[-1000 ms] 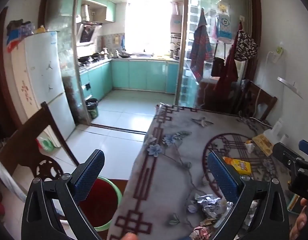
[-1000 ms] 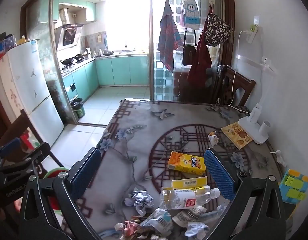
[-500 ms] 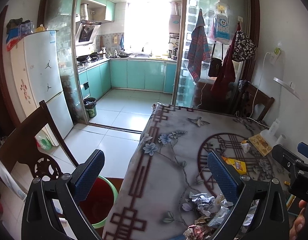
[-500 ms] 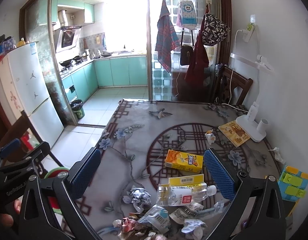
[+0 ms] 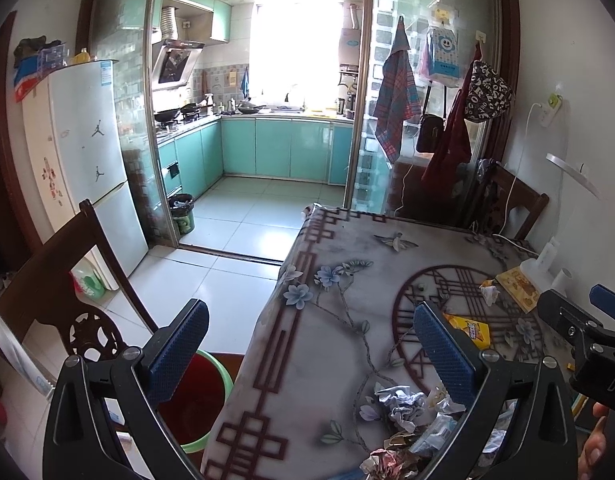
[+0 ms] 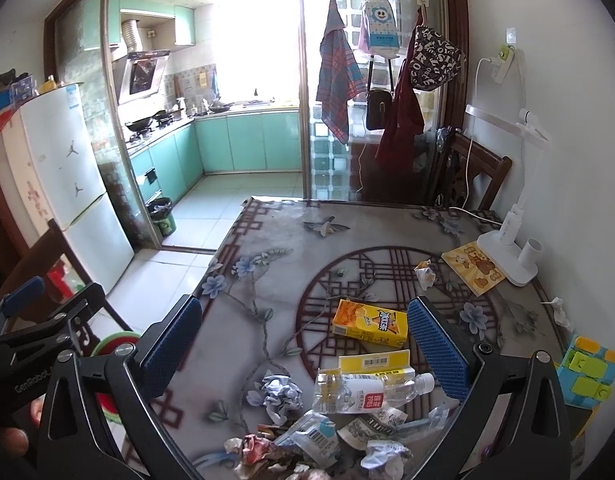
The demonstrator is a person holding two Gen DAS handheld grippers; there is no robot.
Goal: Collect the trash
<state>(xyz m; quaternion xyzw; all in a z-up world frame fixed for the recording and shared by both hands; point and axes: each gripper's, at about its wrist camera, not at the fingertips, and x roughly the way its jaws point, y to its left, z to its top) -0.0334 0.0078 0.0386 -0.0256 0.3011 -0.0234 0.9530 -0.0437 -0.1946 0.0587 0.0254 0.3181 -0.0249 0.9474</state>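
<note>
- Both claws are hanging wide and empty above the near edge of the worktop (image 6: 267, 264): the right claw (image 6: 303, 344) over the litter heap, the left claw (image 5: 307, 354) straddling the worktop's left edge.
- Over the past second both cameras have been drawing back and rising slightly, so more of the litter is showing; nothing has been picked up yet.
- Nearest is lying the trash: a crumpled paper ball (image 6: 282, 392), a clear plastic bottle (image 6: 367, 390) and torn wrappers (image 6: 307, 436), bunched together.
- Just beyond, an orange carton (image 6: 369, 322) is lying flat, with a small paper wad (image 6: 424, 274) farther on.
- Beside the worktop, on the floor, a green-rimmed bin (image 5: 211, 400) is waiting, well apart from the heap.
- The collecting appears to be only starting.
</note>
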